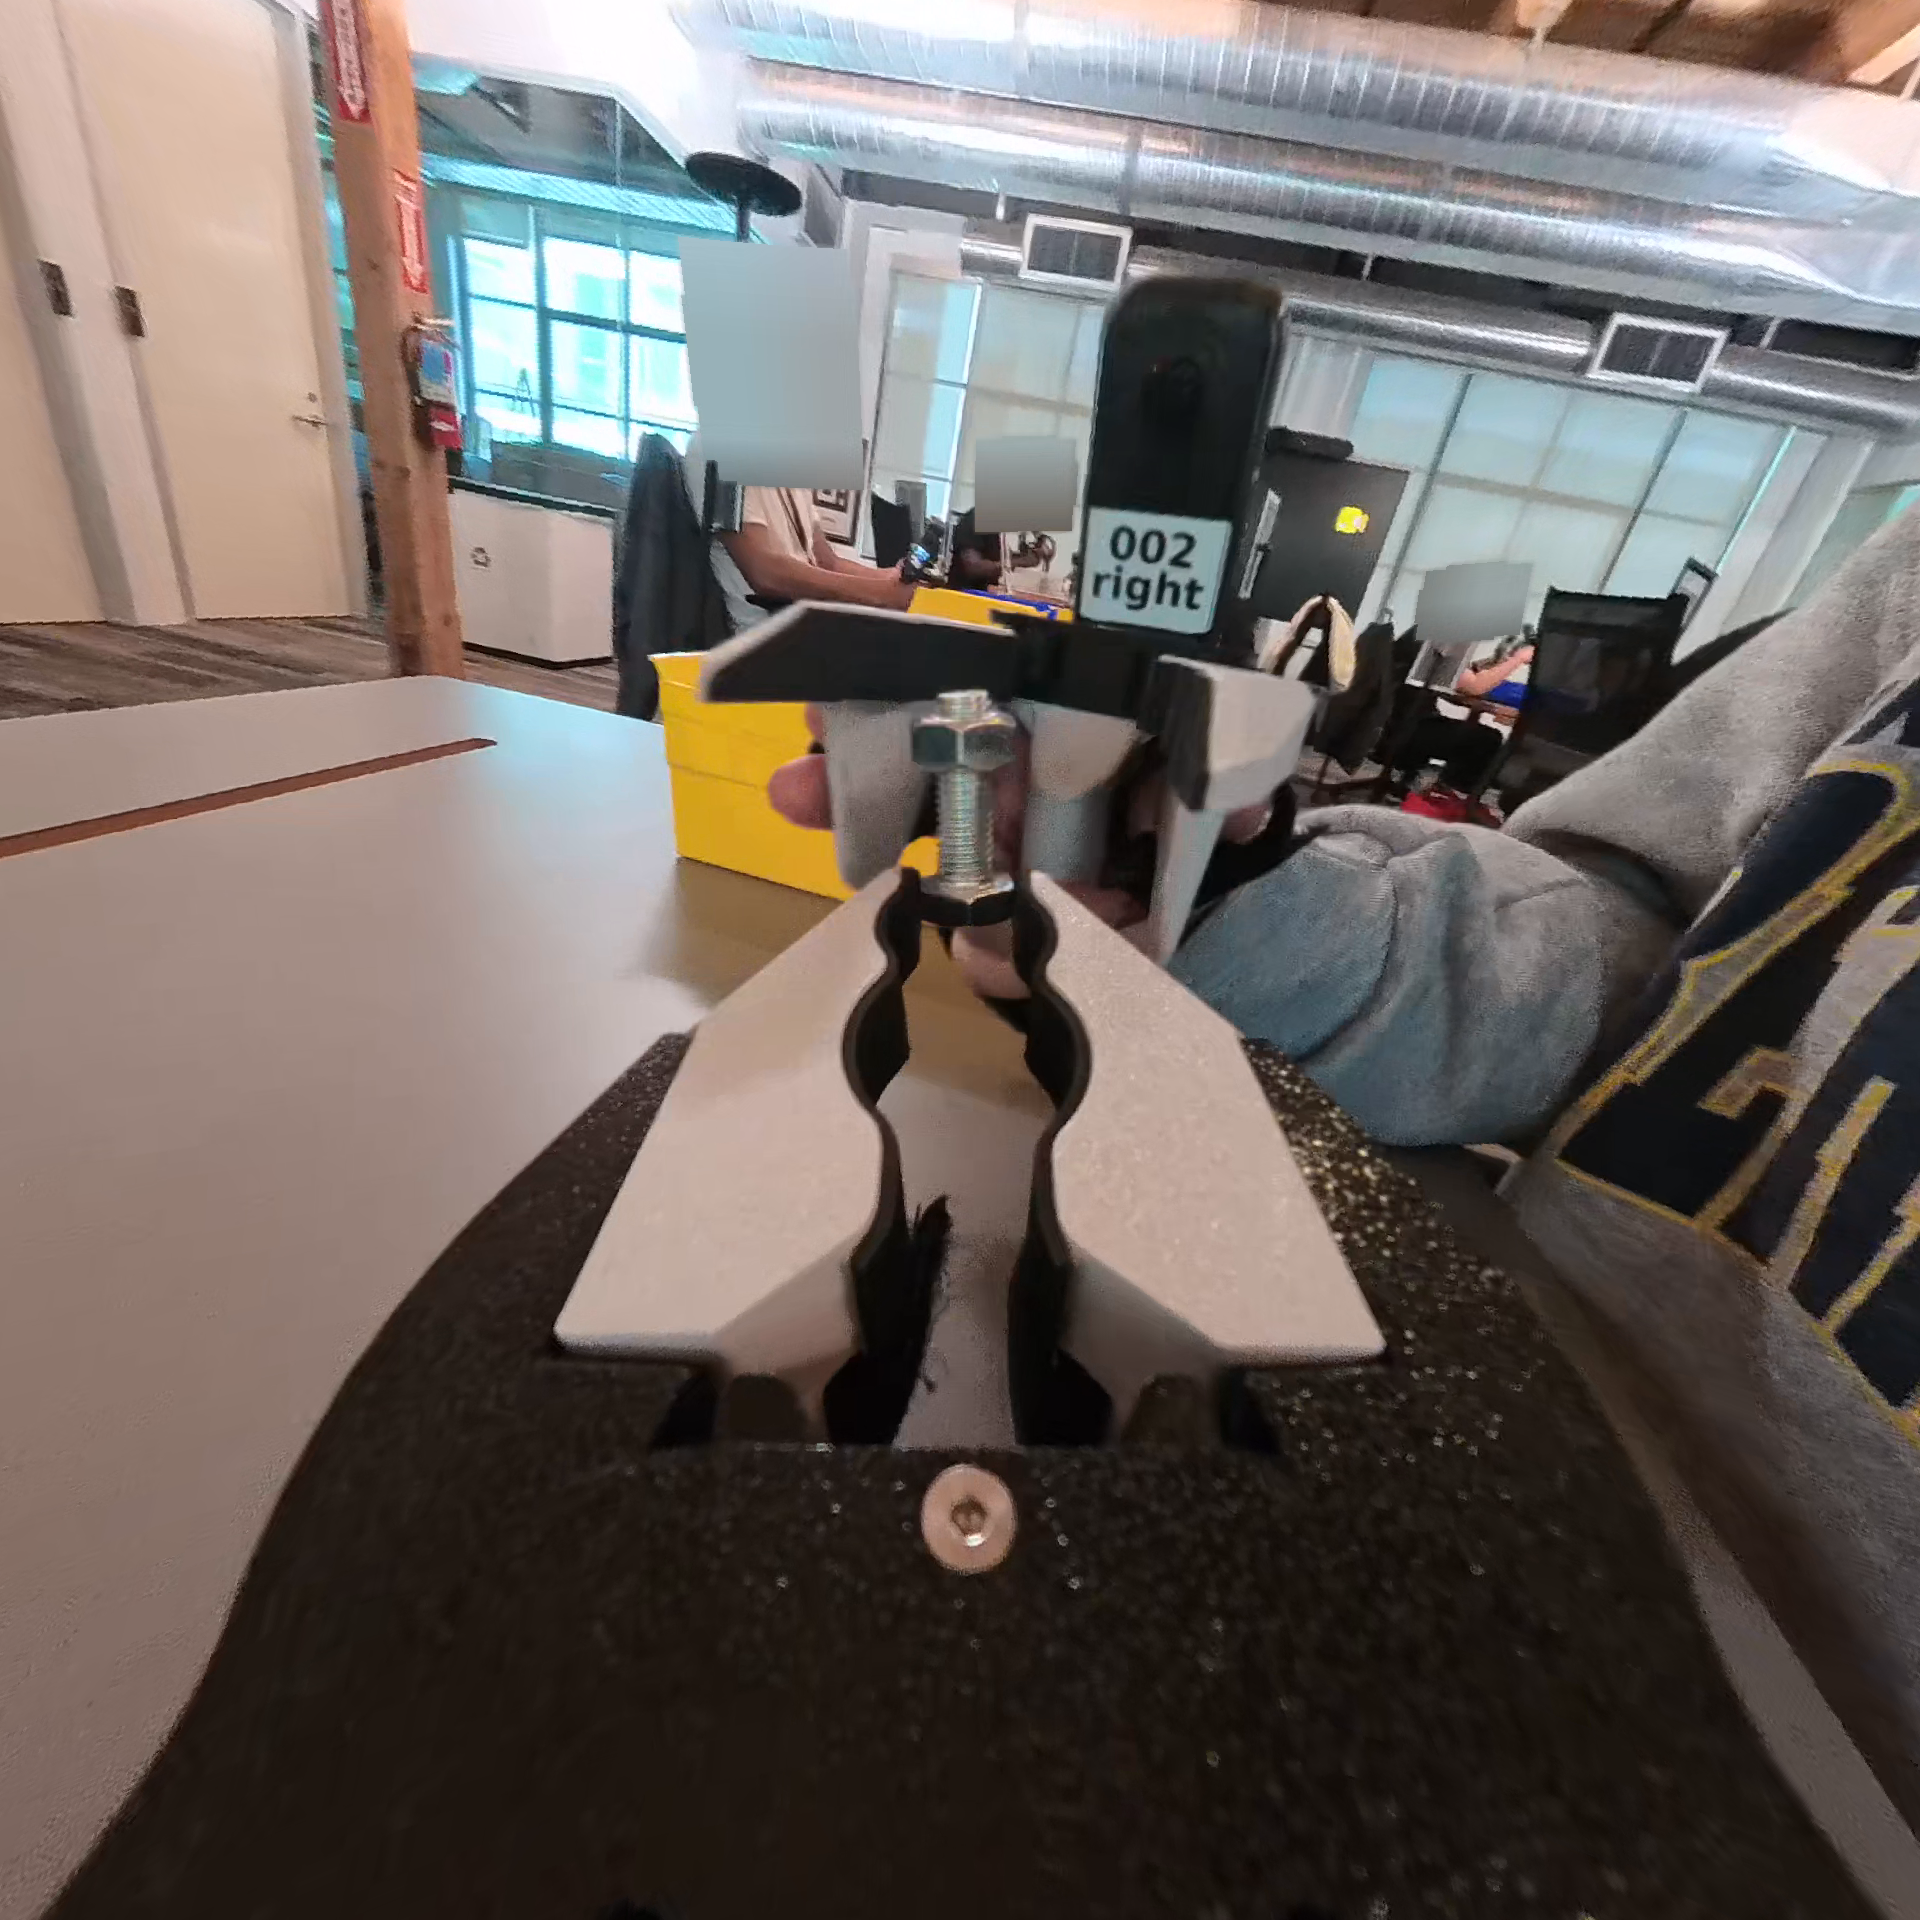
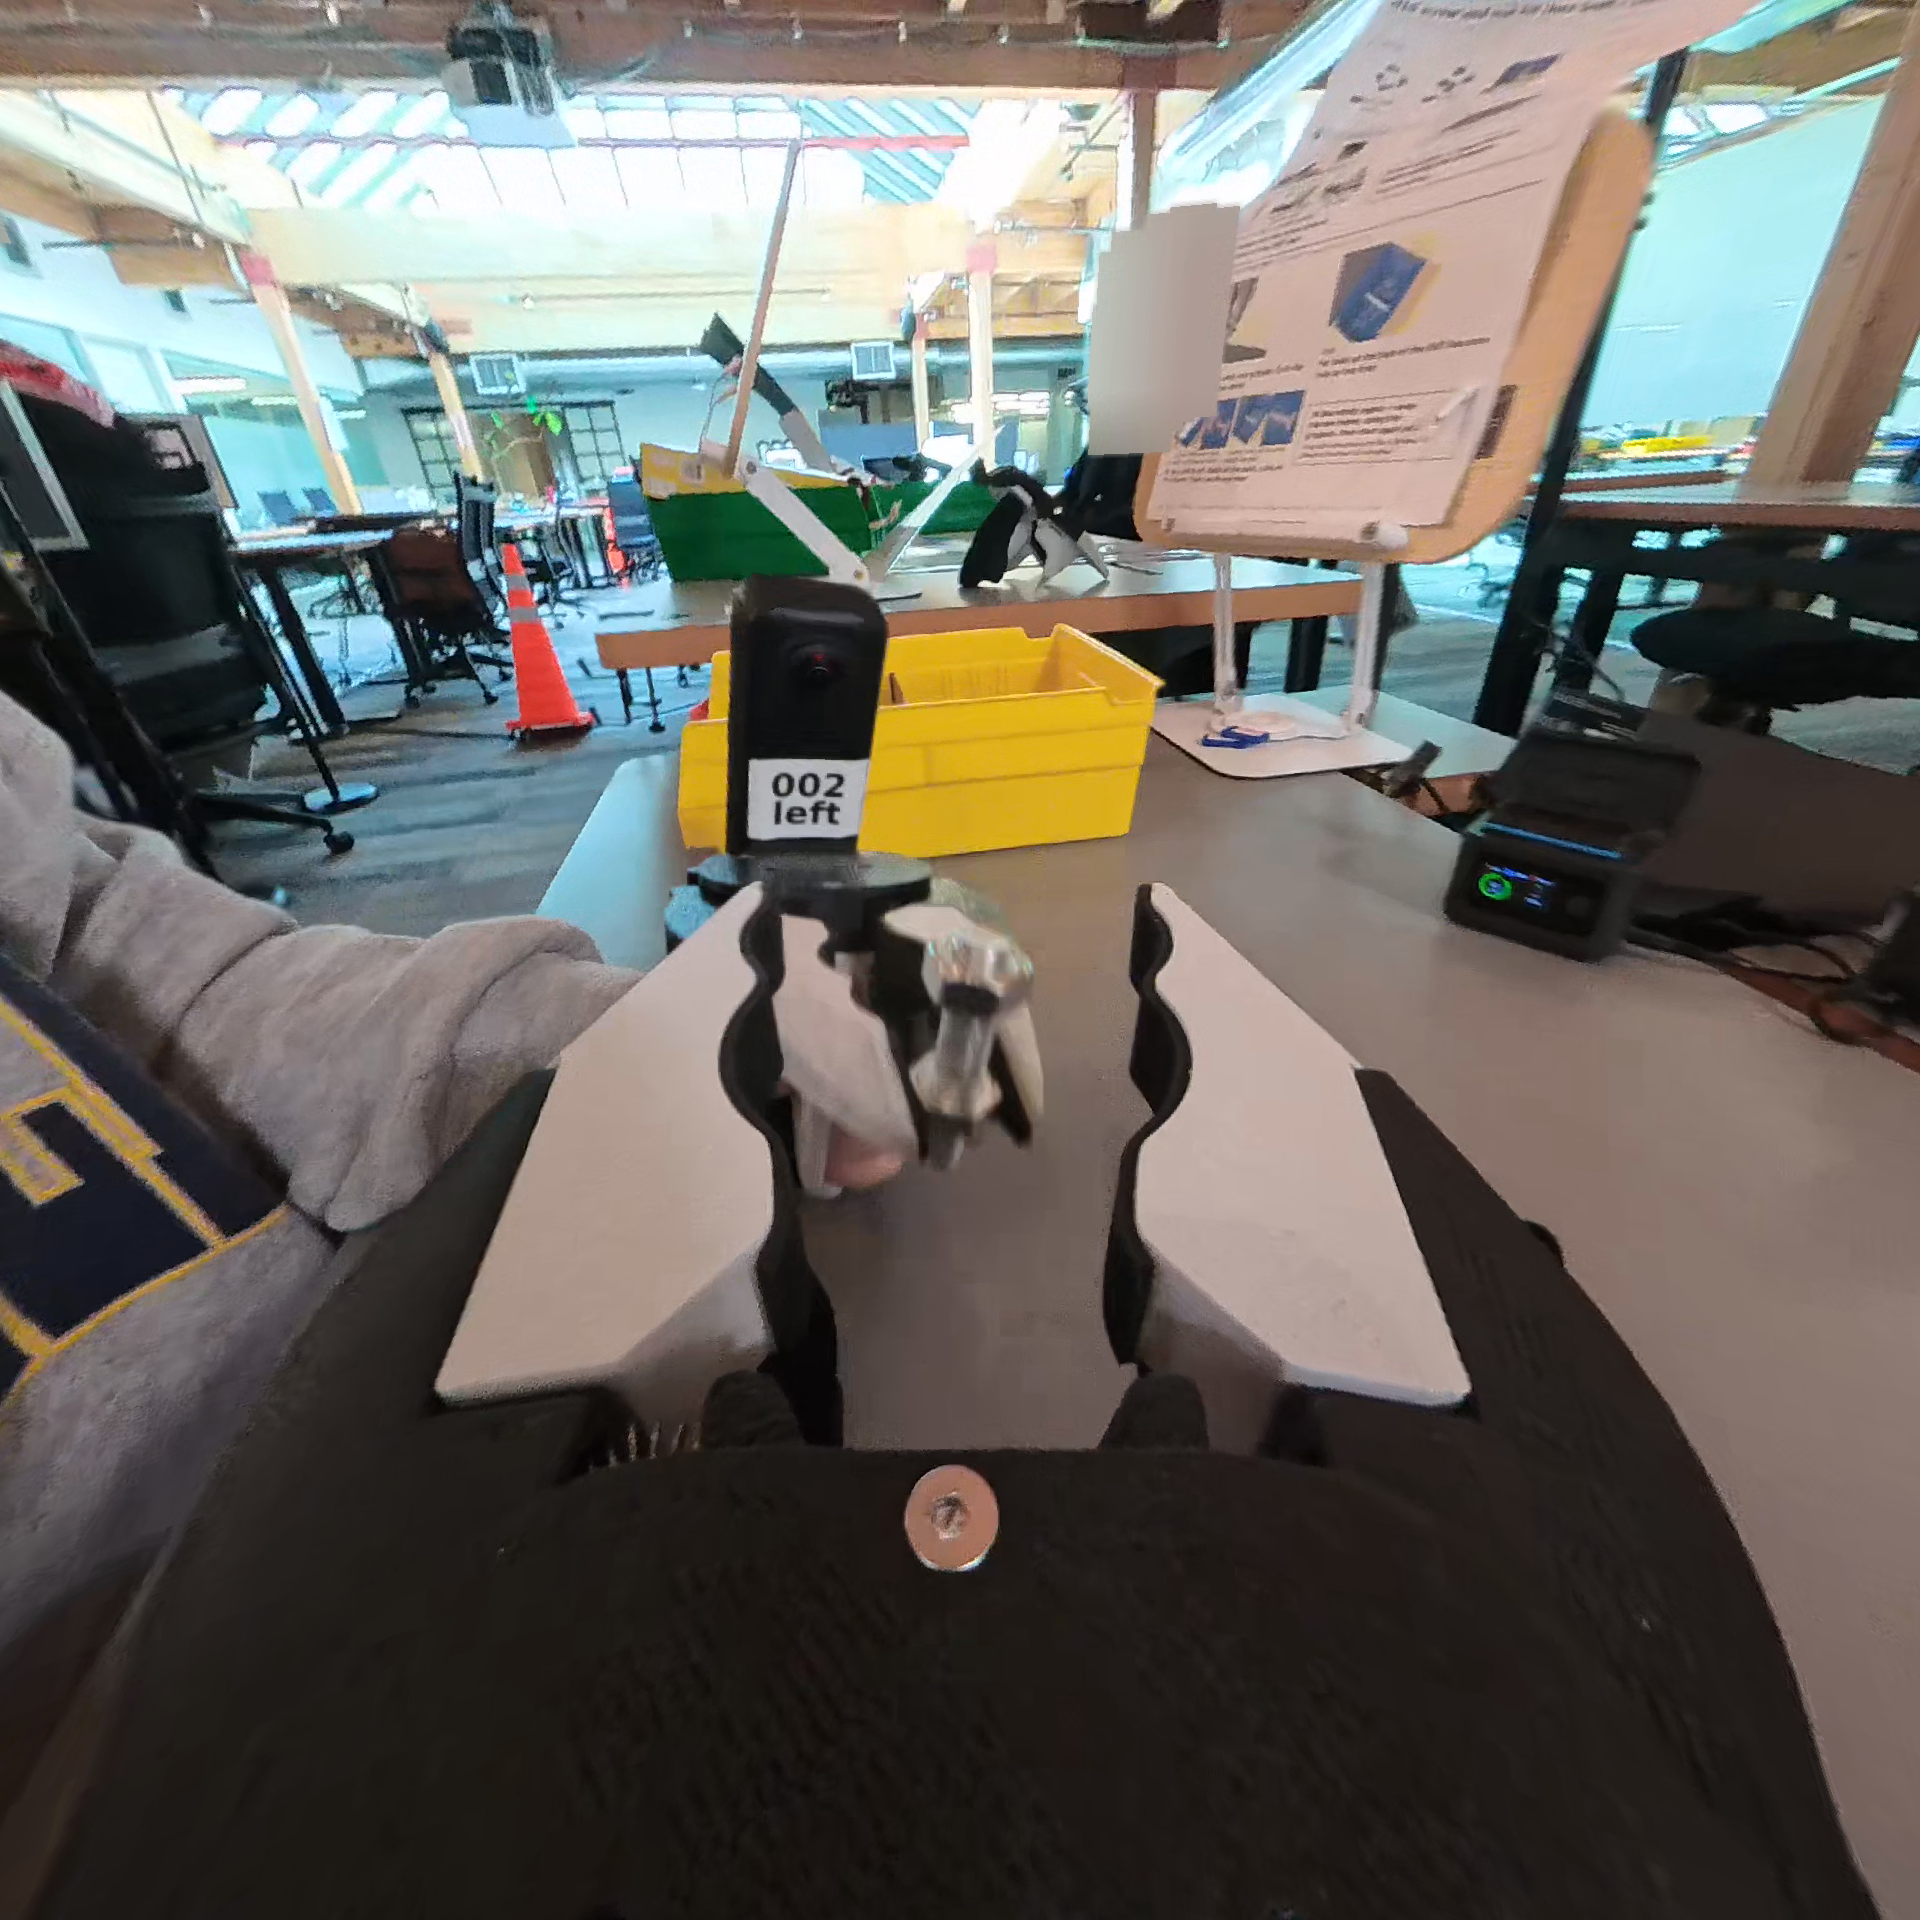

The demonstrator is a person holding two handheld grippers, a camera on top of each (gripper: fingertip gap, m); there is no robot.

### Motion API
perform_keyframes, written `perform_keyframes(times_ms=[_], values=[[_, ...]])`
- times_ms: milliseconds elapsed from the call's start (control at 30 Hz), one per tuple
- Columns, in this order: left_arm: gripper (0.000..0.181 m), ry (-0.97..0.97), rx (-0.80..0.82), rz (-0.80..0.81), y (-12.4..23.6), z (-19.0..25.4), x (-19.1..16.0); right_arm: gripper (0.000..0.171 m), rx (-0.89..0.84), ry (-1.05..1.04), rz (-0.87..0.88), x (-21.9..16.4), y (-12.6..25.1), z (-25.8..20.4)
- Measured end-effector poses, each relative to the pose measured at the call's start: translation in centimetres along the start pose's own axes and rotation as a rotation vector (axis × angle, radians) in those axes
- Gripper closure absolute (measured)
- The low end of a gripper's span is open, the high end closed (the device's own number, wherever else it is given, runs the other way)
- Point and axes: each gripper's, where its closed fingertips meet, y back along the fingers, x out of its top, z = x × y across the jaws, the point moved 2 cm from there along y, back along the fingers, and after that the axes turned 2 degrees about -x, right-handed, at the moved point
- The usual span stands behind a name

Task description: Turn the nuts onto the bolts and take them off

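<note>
A silver bolt (image 1: 964, 831) stands upright with its head pinched in the tips of my left gripper (image 1: 969, 896). A silver hex nut (image 1: 961, 740) sits near the top of its thread. My right gripper (image 1: 961, 805) faces me just behind it, with its grey fingers (image 1: 873, 800) standing apart on either side of the bolt and not touching the nut. In the right wrist view my right gripper (image 2: 956, 914) is wide open. The left gripper (image 2: 961, 1049) and the blurred bolt (image 2: 958, 1039) show between its fingers.
A yellow bin (image 2: 997, 748) stands on the grey table (image 2: 1351, 1091) just beyond both grippers and also shows in the left wrist view (image 1: 727, 769). A small black device with a lit screen (image 2: 1548, 883) and an instruction board on a stand (image 2: 1382, 312) are at the right. A grey sleeve (image 1: 1455, 987) lies close by. The grippers' ends are close to 5 cm from one another.
</note>
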Motion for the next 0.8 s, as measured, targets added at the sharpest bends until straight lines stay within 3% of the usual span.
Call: perform_keyframes(times_ms=[100, 167, 233, 400, 500, 600, 667, 800], values=[[0.165, 0.01, 0.017, 0.015, 0.2, -0.3, 0.2, 0.105, 0.055, -0.008, -0.011, -0.3, -1.1, -1.0], [0.166, 0.004, 0.064, 0.034, 1.1, -1.1, 0.7, 0.109, 0.038, -0.007, -0.02, -0.5, 0.5, -0.8], [0.166, 0.039, 0.082, 0.079, 1.6, -1.5, 1.1, 0.123, -0.005, -0.017, -0.012, -0.5, 2.7, -0.2], [0.165, -0.002, -0.007, -0.008, -0.6, 0.3, -0.1, 0.103, -0.017, -0.041, 0.005, -0.3, 1.3, 0.1], [0.165, -0.004, 0.001, -0.012, -0.5, 0.2, -0.1, 0.105, 0.08, -0.072, -0.007, -0.7, -0.2, -1.3], [0.165, -0.03, 0.071, 0.001, 0.7, -0.8, 0.4, 0.105, 0.055, -0.043, -0.04, -1.1, 1.3, -1.3], [0.166, -0.009, 0.131, 0.039, 1.8, -1.9, 1.0, 0.122, 0.024, -0.037, -0.02, -0.9, 3.0, -0.7], [0.165, -0.032, 0.065, -0.009, 0.6, -0.7, 0.3, 0.105, 0.001, -0.041, -0.006, -0.5, 1.9, 0.1]])
